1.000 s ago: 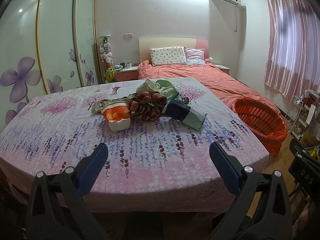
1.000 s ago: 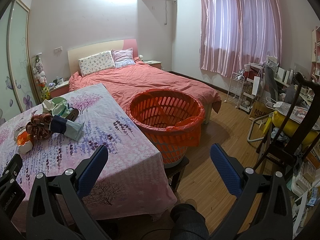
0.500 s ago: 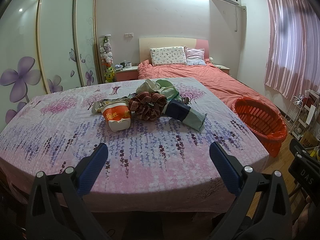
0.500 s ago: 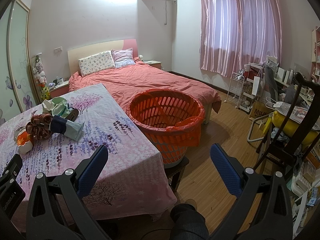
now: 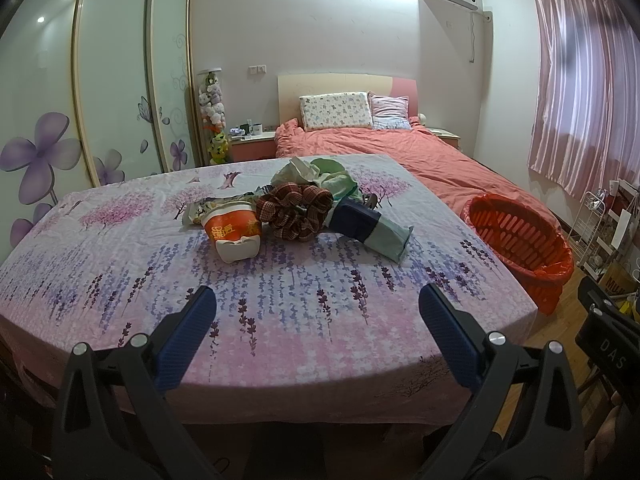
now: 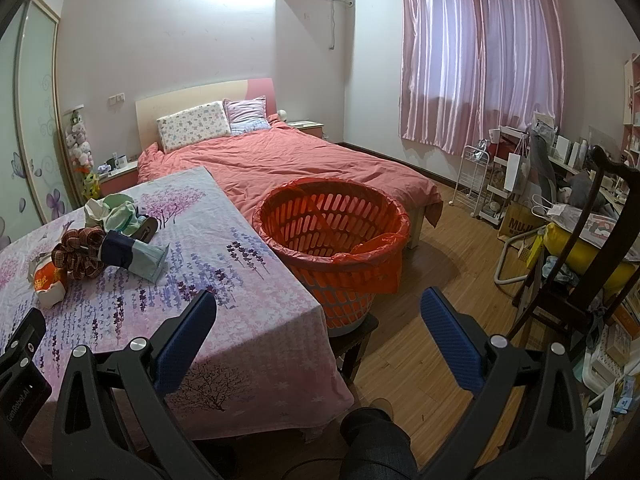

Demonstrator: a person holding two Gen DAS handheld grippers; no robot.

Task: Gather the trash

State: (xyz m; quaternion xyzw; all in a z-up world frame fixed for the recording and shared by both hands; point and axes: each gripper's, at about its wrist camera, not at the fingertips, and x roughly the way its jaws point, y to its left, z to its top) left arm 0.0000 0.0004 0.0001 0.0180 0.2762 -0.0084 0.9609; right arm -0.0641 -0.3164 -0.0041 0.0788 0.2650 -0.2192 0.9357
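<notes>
The left gripper is held low over the near edge of the desk, its jaws wide apart and nothing between them. The right gripper is held off the desk's right corner, over the floor, jaws likewise spread and empty; a dark trouser leg is seen below it.

Farther along the flower-printed cloth, the trash is gathered in one heap near the desk's middle: an orange and white instant-noodle cup lying on its side, a brown checked ruffled piece touching it on the right, a dark blue and pale green packet beside that, and crumpled green and white wrappers behind.

An orange basket lined with an orange bag is set just beside the desk's right edge. Beyond it a bed with a salmon cover is seen.
</notes>
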